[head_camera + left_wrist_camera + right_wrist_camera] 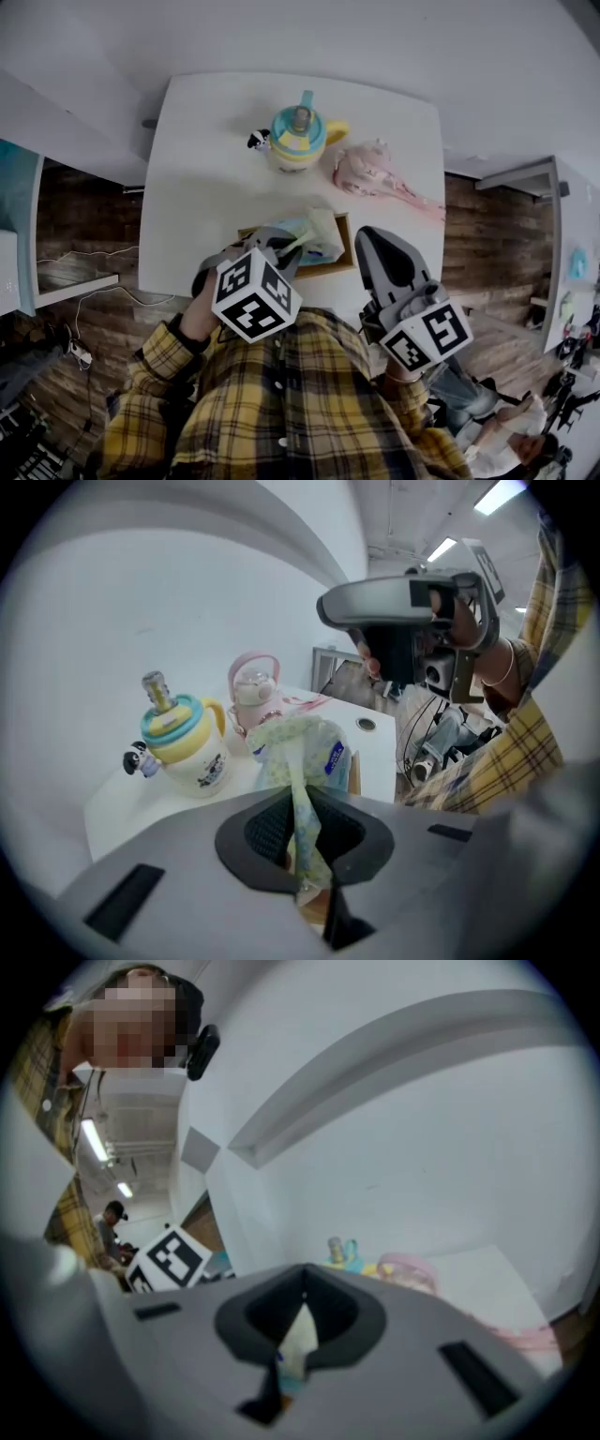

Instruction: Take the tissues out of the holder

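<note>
Wooden holder (348, 246) stands at the near edge of the white table (206, 169), with the tissue pack (317, 240) inside it. Left gripper (302, 808) pinches one tissue (300, 761), stretched taut above the pack. Right gripper (367, 236) sits just beside the holder's right side, jaws pressed together, nothing gripped. Yellow cup (298, 139) stands near the far edge.

white table (197, 187) | yellow-teal cup (298, 141) upright | panda figure (259, 141) just beside it | pink cup (370, 171) near

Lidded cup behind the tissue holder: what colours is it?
The lidded cup has a cream body, teal lid, yellow handle; best in left gripper view.
</note>
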Tool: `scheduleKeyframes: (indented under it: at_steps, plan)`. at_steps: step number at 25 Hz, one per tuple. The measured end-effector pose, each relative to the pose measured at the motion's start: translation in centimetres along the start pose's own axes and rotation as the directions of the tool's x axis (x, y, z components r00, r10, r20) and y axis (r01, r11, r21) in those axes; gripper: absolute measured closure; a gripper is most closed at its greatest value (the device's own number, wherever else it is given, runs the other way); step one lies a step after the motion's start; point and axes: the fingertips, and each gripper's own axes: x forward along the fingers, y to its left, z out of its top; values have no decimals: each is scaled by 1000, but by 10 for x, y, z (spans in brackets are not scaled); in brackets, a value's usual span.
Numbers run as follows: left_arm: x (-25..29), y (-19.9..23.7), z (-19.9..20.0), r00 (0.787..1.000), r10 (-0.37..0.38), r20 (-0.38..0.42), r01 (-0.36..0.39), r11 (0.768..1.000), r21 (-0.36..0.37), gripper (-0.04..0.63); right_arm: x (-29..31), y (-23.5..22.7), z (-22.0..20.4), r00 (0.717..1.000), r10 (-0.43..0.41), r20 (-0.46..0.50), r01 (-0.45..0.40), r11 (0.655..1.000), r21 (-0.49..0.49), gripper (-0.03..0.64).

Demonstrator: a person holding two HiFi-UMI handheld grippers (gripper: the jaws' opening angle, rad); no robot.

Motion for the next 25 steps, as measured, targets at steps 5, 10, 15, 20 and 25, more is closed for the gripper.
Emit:
scheduleKeyframes:
  at_steps: [5, 10, 15, 20, 25]
  plan:
    - [-34, 16, 29, 987, 82, 136, -78, 996, -33, 568, 2, 0, 9, 1000, 0, 10, 0, 1000, -21, 604]
    - [-69, 30, 57, 946, 153, 287, -133, 987, -88, 568, 0, -10, 24, 999, -27, 35, 28, 999, -42, 605]
    - [-106, 42, 88, 861, 199, 468, -136, 977, -165, 568, 1, -14, 32, 998, -34, 49, 37, 998, -56, 605]
    - [-136, 48, 110, 746, 217, 629, -64, 965, -256, 568, 5, -11, 38, 999, -15, 49, 18, 997, -70, 604]
    - [-152, 55, 113, 673, 254, 695, 33, 928, -371, 568, 11, -7, 40, 999, 9, 46, -5, 997, -81, 604]
